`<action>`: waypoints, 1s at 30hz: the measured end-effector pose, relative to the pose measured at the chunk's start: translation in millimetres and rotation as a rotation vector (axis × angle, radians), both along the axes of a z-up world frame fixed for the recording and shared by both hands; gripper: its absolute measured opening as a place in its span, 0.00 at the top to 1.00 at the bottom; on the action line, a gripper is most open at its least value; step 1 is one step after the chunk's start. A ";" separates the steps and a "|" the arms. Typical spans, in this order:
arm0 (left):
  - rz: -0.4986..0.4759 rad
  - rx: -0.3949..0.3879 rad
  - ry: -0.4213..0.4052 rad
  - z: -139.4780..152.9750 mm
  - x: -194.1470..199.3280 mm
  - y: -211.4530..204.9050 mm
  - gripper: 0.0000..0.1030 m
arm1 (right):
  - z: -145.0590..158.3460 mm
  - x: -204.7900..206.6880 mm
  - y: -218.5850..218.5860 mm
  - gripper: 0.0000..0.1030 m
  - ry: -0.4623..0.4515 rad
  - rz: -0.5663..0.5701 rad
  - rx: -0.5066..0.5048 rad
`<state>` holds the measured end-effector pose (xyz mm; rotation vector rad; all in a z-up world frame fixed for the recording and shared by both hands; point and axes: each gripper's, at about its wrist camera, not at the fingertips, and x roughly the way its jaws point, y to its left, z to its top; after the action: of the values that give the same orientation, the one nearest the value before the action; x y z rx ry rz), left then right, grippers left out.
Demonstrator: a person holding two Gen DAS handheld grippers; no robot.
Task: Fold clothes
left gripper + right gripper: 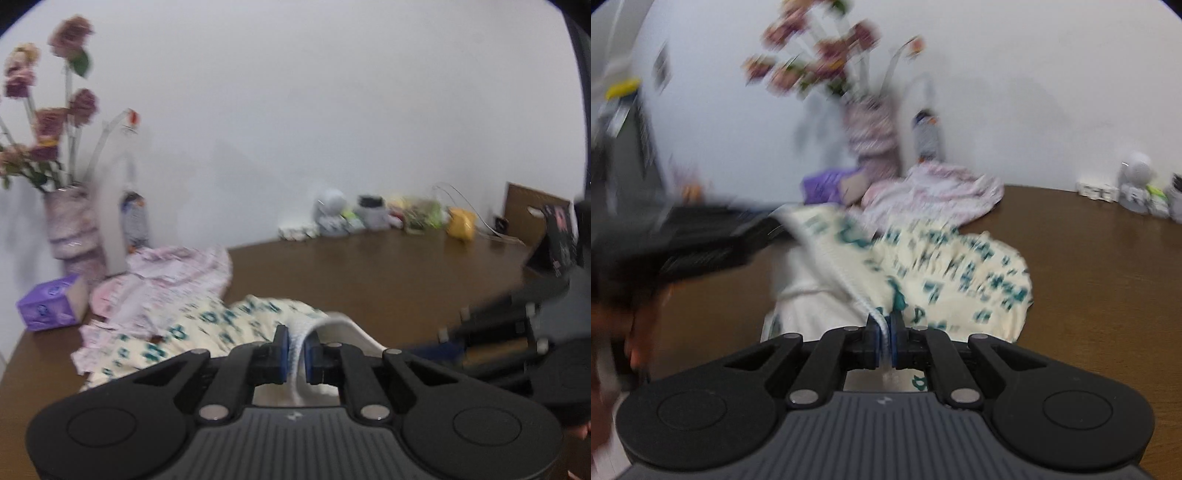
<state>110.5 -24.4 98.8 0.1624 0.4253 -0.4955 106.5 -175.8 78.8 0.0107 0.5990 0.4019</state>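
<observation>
A cream garment with teal print [207,328] [945,269] lies bunched on the brown table [369,280]. My left gripper [297,350] is shut on its white ribbed hem, which loops up between the blue pads. My right gripper [885,336] is shut on another stretch of the same ribbed edge. In the right wrist view the left gripper [713,232] shows blurred at the left, holding the edge taut. The right gripper [509,343] appears dark at the right of the left wrist view. A pink patterned garment [173,273] [942,188] lies crumpled behind the cream one.
A vase of pink flowers [70,229], a purple tissue pack [51,301] and a small figurine [135,221] stand at the back left. Toys and jars [373,218] line the wall. A dark card stand [557,240] sits far right. A hand [639,325] shows at the left.
</observation>
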 end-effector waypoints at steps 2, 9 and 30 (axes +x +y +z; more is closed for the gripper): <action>-0.025 0.010 0.010 -4.9 -4.2 -5.4 0.93 | -0.3 -7.6 4.0 0.87 -0.044 -0.004 -0.057; -0.053 0.114 -0.048 -7.6 -23.0 -11.5 0.96 | 10.6 -8.7 22.5 0.67 -0.187 0.049 -0.249; -0.047 -0.251 0.380 -69.9 -13.8 -5.9 0.97 | 54.2 22.8 -9.0 0.98 -0.176 -0.001 0.191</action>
<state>96.7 -30.3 28.9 -0.1679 0.7261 -0.6236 129.3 -184.8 133.0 0.1564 0.3855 0.4527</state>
